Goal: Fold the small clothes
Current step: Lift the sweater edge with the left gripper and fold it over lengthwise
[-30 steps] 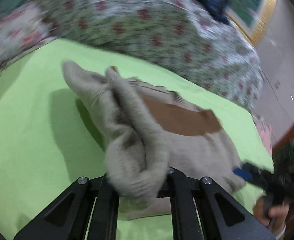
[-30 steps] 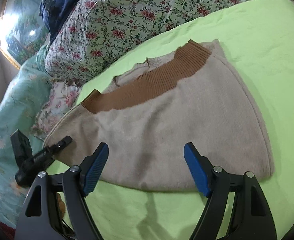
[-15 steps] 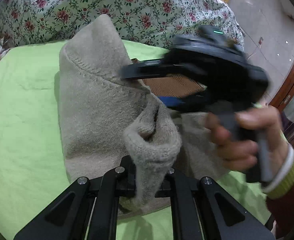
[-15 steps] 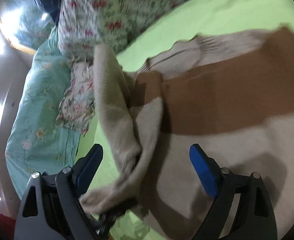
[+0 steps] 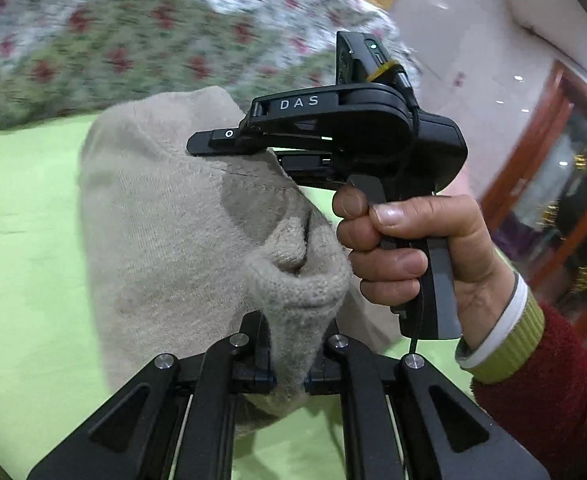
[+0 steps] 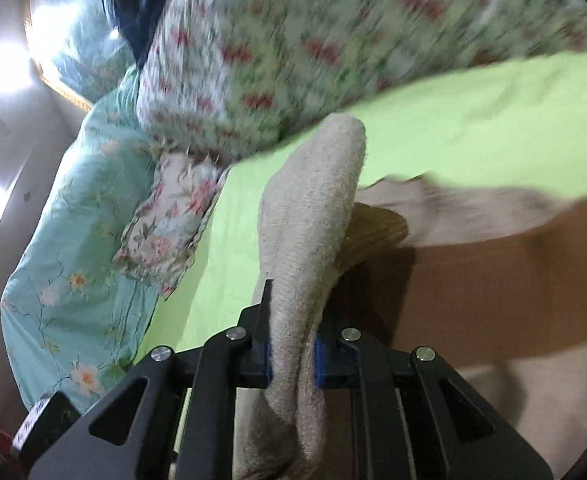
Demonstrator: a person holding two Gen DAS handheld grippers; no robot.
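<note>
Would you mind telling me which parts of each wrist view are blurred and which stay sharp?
Left wrist view: the floral quilt is smeared, while the beige sweater and the right hand-held gripper are crisp. Right wrist view: the quilt and the sweater's brown band are streaked; the fold pinched between the closing jaws stays sharp.

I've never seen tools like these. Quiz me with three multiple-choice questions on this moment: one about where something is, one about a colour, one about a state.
1. Where does the beige sweater lie?
A. on a green sheet
B. on a wooden floor
C. in a basket

2. What colour is the band on the sweater?
A. blue
B. brown
C. white

3. What is pinched in the left gripper?
A. nothing
B. a pillow
C. a fold of the sweater

Answers: 1 A, the green sheet spreads under it. 2 B, the right wrist view shows a brown strip. 3 C, knit fabric bunches between its fingers.
</note>
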